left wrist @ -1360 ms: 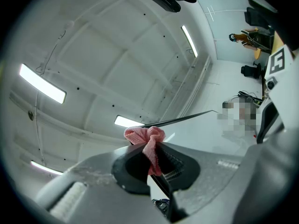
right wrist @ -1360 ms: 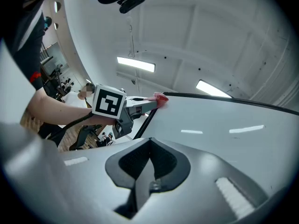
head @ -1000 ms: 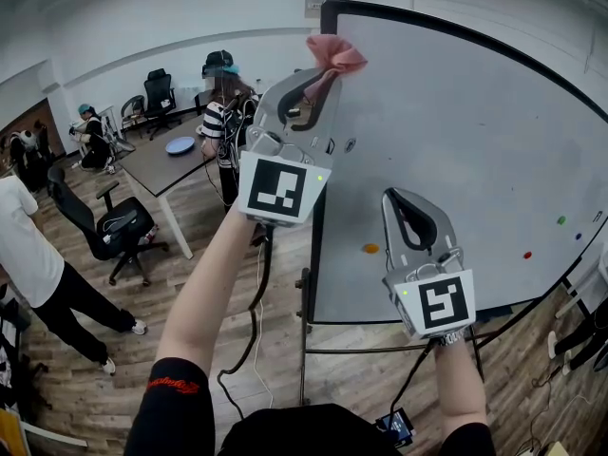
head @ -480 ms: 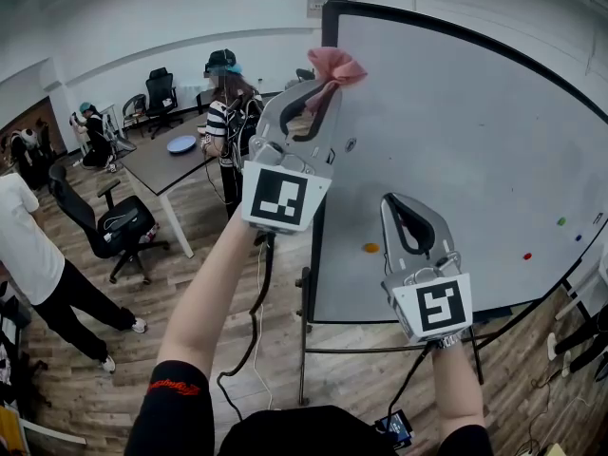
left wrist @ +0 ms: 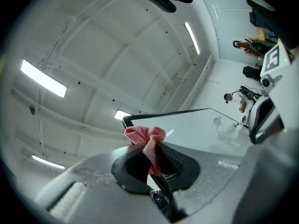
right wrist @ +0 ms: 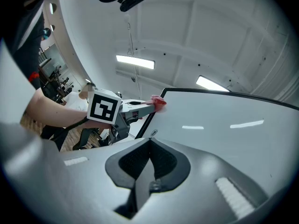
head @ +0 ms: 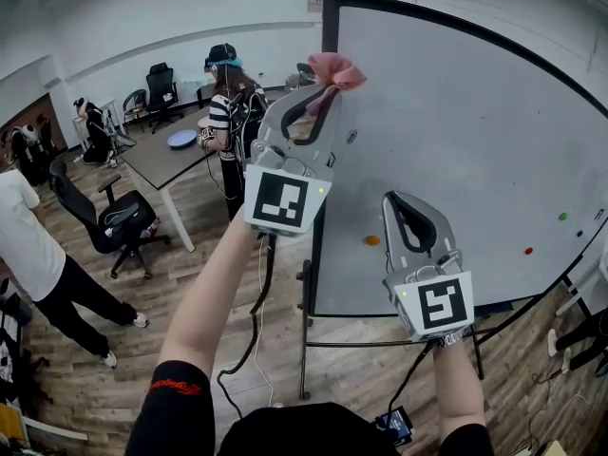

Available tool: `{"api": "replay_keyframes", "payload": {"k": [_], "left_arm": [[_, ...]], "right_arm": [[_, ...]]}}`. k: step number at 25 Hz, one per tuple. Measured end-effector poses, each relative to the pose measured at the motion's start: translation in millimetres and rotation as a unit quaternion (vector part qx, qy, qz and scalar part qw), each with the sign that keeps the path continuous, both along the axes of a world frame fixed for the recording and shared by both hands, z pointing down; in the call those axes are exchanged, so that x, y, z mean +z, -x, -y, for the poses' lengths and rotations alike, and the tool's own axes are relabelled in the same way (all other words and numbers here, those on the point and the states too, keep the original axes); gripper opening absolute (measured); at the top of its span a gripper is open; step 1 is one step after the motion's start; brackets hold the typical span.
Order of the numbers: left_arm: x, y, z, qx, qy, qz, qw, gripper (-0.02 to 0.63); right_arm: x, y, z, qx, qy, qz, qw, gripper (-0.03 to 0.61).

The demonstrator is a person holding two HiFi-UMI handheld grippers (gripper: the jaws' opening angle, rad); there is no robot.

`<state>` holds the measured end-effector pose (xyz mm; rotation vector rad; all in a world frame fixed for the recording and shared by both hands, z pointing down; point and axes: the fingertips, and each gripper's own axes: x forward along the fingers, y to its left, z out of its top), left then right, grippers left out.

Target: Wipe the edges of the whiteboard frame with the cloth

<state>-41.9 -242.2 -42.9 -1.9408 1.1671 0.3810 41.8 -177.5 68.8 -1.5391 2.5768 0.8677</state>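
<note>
Overhead, left gripper (head: 323, 88) clamping cloth (head: 334, 69).

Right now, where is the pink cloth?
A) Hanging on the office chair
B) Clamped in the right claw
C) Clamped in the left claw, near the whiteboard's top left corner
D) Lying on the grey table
C: the left claw is shut on the pink cloth beside the whiteboard frame, while the right claw is shut on nothing.
</note>
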Motion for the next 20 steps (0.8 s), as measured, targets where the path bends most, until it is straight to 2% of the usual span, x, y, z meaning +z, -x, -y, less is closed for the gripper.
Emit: {"api": "replay_keyframes", "payload": {"k": [6,20], "left_arm": [[10.2,-1.5,-2.7,-0.001,0.007,0.002,1.0000,0.021],[29.2,-0.5,0.2,-0.007,0.021,0.002,0.9997,0.021]], "right_arm": [[9.7,-7.4,-2.4,0.010,0.015,0.002,1.000,0.002],[22.7,-6.4,-3.9,-0.008,0.021,0.001,1.000,0.002]]}}
